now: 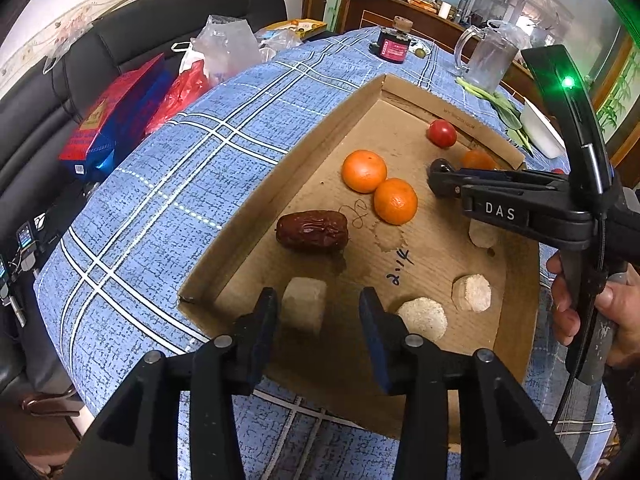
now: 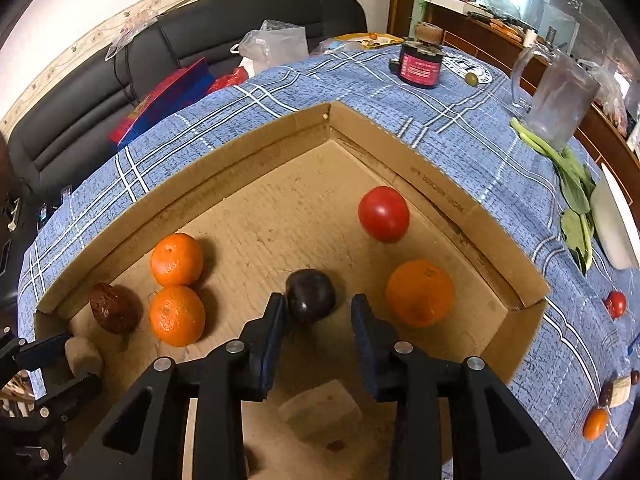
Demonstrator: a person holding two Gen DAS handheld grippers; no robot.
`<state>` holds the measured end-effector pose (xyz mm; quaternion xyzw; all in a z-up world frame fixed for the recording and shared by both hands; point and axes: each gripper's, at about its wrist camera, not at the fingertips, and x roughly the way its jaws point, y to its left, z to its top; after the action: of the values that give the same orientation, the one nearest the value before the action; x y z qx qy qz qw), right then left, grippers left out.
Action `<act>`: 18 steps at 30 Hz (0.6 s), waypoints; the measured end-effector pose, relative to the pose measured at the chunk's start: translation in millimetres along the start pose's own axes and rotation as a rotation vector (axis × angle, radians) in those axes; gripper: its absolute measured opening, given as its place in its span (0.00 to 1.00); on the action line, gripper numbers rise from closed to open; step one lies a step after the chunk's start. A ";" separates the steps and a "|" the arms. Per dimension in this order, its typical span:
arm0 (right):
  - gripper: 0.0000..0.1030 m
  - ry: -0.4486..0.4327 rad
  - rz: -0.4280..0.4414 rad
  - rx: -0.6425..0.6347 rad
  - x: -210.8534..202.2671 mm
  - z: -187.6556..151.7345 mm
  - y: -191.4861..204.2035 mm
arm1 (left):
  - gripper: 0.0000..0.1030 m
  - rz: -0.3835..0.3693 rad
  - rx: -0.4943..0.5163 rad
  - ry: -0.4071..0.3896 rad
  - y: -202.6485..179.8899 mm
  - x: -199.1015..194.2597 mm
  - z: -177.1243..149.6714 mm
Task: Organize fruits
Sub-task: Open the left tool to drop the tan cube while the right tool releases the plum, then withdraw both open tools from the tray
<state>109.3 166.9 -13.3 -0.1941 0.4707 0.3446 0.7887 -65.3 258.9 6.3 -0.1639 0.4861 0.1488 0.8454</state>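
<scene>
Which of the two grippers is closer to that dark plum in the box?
Right. The right gripper has the plum between its fingertips. The left gripper sits at the box's other end, around a pale block.

The right gripper [image 1: 440,178] hides most of one orange [image 1: 478,160] behind it.

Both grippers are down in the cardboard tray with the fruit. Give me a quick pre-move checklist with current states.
1. Left gripper released: ok, jaws apart around the pale block, gaps both sides.
2. Right gripper released: cannot tell, the left pad looks to touch the dark plum, the right pad stands clear.
3. Plum resting on the cardboard tray floor: ok.
4. Grippers apart from each other: ok.
5. Fruit still outside the tray: not ok, a small tomato and small orange lie on the tablecloth.
</scene>
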 end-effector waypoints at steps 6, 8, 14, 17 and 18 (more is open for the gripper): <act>0.36 -0.018 -0.004 0.024 -15.1 -6.0 -1.8 | 0.41 0.016 0.004 -0.027 -1.2 -11.0 -2.9; 0.36 -0.026 -0.006 0.028 -22.7 -8.9 -0.6 | 0.45 0.021 0.002 -0.041 -1.9 -15.9 -3.6; 0.36 -0.053 -0.024 0.055 -54.1 -30.5 -0.2 | 0.54 0.049 0.027 -0.108 -13.7 -36.3 -6.7; 0.36 -0.080 -0.044 0.070 -75.0 -48.2 -3.8 | 0.61 0.055 0.048 -0.146 -24.3 -46.2 -6.5; 0.37 -0.087 -0.049 0.079 -81.4 -54.1 -6.0 | 0.63 0.056 0.056 -0.156 -28.6 -48.6 -6.0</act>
<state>54.7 99.3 31.8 -0.1593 0.4441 0.3144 0.8237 -81.7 226.1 49.6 -0.1143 0.4270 0.1711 0.8806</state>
